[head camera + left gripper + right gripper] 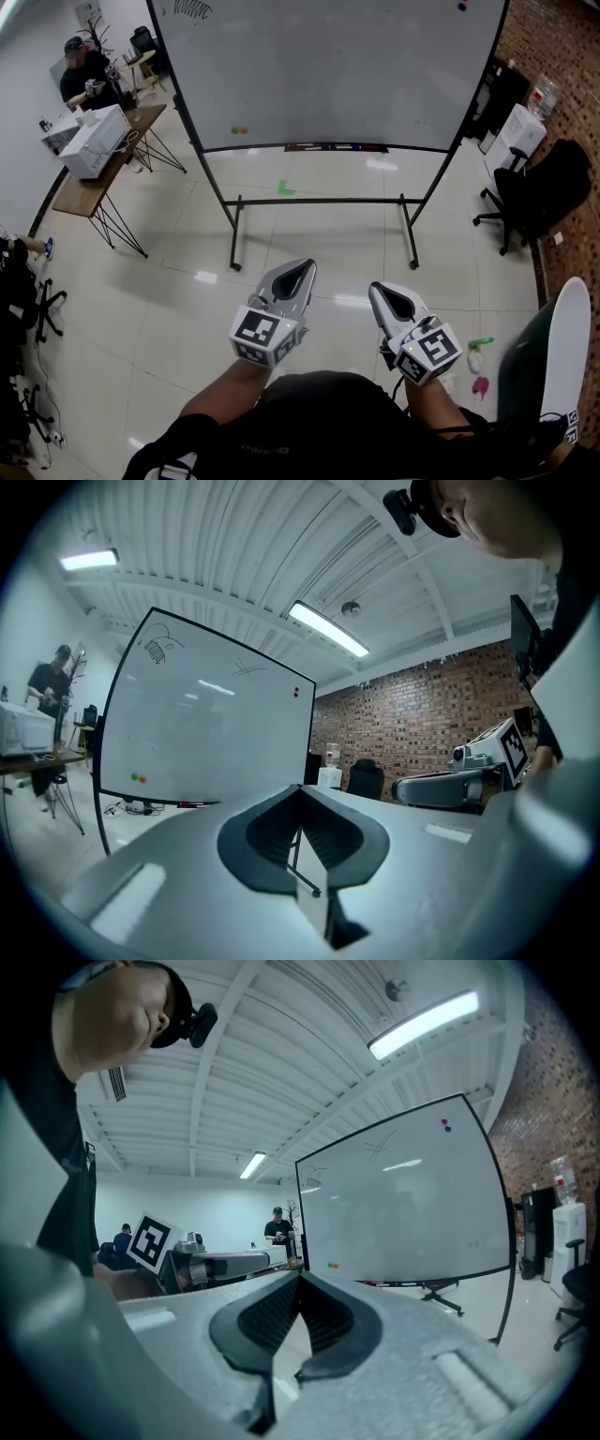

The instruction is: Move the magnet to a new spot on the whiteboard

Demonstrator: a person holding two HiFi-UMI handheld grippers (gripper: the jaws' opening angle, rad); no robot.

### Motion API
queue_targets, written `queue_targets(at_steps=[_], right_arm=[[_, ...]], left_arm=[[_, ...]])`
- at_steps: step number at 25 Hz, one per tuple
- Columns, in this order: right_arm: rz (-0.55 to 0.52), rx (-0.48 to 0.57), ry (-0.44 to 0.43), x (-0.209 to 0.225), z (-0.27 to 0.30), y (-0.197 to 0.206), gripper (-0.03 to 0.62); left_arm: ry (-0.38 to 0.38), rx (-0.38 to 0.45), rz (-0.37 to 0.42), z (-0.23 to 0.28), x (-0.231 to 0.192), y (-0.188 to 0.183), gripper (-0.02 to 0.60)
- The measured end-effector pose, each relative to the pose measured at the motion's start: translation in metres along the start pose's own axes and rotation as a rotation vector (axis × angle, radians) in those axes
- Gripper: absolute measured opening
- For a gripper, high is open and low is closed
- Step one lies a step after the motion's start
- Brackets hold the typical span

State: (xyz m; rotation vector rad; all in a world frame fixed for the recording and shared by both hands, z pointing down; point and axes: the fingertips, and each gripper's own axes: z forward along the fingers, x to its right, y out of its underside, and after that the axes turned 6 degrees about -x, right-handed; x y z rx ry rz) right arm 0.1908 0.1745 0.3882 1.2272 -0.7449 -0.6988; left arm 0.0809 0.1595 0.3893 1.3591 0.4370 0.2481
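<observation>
The whiteboard [328,66] stands on a wheeled frame ahead of me. A green and an orange magnet [240,130] sit side by side near its lower left. A red and a dark magnet [461,7] sit at its upper right. The low pair [139,778] and the high pair [296,692] also show in the left gripper view, and the low pair [333,1265] and the high pair [445,1125] in the right gripper view. My left gripper [307,265] and right gripper [373,289] are held low over the floor, well short of the board. Both are shut and hold nothing.
A wooden table [94,183] with a white box [94,141] stands at the left, with a seated person [80,75] behind it. Black office chairs [539,192] stand at the right by a brick wall. A spray bottle [478,352] lies on the floor near my right side.
</observation>
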Motion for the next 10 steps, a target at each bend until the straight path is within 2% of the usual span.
queue_targets(at_steps=[5, 10], right_arm=[[0.006, 0.004, 0.019, 0.002, -0.004, 0.001, 0.003], [-0.005, 0.012, 0.020, 0.002, -0.005, -0.004, 0.003]], left_arm=[[0.014, -0.004, -0.040, -0.003, -0.002, -0.001, 0.015], [-0.006, 0.021, -0.017, -0.009, 0.001, -0.014, 0.015]])
